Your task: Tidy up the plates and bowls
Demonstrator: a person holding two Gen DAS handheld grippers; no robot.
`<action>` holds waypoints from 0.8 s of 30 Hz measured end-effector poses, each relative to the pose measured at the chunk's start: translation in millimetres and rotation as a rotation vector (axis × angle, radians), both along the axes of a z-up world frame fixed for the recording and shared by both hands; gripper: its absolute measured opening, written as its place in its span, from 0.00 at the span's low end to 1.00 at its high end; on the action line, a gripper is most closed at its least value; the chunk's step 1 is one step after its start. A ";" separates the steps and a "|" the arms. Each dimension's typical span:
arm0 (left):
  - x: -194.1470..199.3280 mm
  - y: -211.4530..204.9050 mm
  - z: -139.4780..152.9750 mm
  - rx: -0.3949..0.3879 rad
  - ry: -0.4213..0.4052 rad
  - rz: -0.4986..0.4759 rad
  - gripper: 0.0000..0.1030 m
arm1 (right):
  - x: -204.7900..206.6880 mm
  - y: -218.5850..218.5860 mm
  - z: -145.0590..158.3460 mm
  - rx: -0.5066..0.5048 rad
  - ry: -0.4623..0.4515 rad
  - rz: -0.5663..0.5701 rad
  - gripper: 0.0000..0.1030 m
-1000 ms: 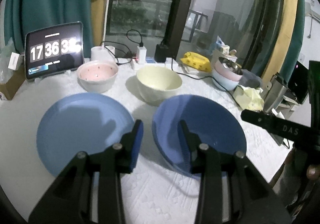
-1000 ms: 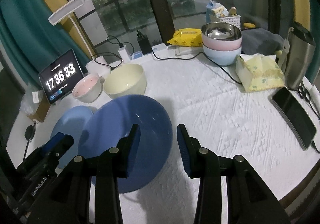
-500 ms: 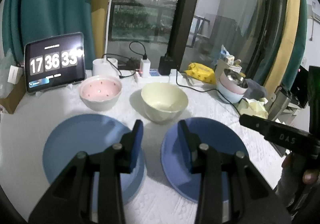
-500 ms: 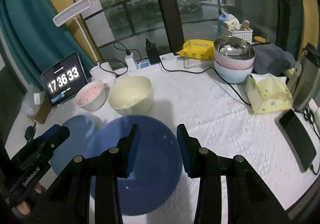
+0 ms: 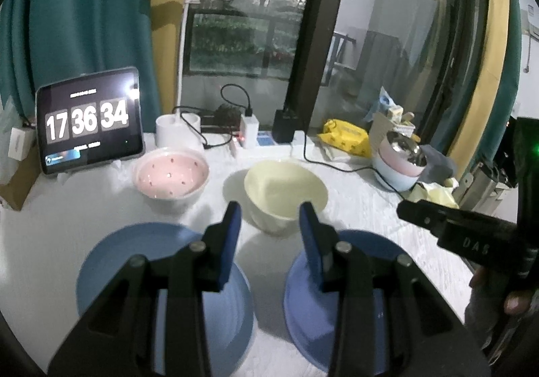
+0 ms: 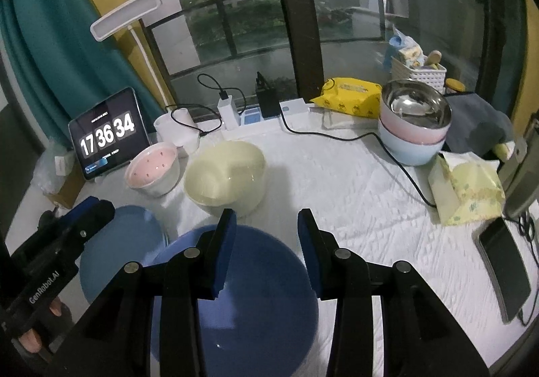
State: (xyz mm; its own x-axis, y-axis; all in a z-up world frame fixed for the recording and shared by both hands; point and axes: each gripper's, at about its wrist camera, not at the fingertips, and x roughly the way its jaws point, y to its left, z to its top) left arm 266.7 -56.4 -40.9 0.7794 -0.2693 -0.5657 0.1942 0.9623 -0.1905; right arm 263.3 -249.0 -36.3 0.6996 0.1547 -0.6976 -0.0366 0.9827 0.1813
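Light blue plate (image 5: 134, 262) lay front left | dark blue plate (image 6: 262, 292) beside it | pink bowl (image 5: 170, 176), cream bowl (image 5: 286, 195) stood upright behind.

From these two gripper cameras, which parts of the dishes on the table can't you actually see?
- Near edge of the dark blue plate: right wrist view, hidden behind the right gripper.
- Near part of the light blue plate: left wrist view, covered by the left gripper.
- Stacked bowls: how many lie under the metal one, nested out of sight.
- Small text under the tablet clock: too small.
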 end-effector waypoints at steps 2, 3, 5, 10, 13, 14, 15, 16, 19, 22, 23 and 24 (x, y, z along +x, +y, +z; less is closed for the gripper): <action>5.6 0.0 0.4 -0.001 0.000 -0.001 0.36 | 5.9 1.0 0.0 -0.004 0.003 0.003 0.39; 7.7 0.5 0.5 -0.001 0.000 0.000 0.36 | 8.8 1.8 0.2 -0.008 0.003 0.005 0.39; 12.3 1.0 0.0 0.000 0.001 0.002 0.40 | 13.6 3.0 0.4 -0.012 0.003 0.009 0.39; 24.5 3.9 -0.3 0.000 -0.002 0.003 0.48 | 27.4 6.7 1.1 -0.017 0.006 0.015 0.39; 35.6 6.0 -2.8 -0.007 0.013 0.003 0.48 | 35.6 9.6 0.0 -0.019 0.010 0.020 0.39; 38.3 6.8 -3.3 -0.007 0.015 0.006 0.48 | 37.8 10.3 -0.4 -0.020 0.011 0.021 0.39; 40.8 7.3 -4.1 -0.008 0.017 0.009 0.48 | 41.2 11.6 -1.3 -0.020 0.014 0.023 0.39; 44.0 7.7 -5.1 -0.008 0.021 0.011 0.48 | 44.6 12.5 -2.4 -0.020 0.018 0.025 0.39; 53.4 8.1 -9.5 -0.010 0.040 0.012 0.48 | 53.1 14.8 -5.7 -0.019 0.028 0.027 0.39; 63.8 6.6 -17.2 -0.011 0.070 0.010 0.48 | 62.4 16.2 -9.8 -0.019 0.040 0.027 0.39; 65.8 5.8 -19.2 -0.010 0.077 0.009 0.48 | 65.7 16.4 -11.4 -0.019 0.045 0.027 0.39; 68.5 5.2 -21.3 -0.009 0.085 0.008 0.48 | 69.0 16.4 -13.3 -0.017 0.051 0.026 0.39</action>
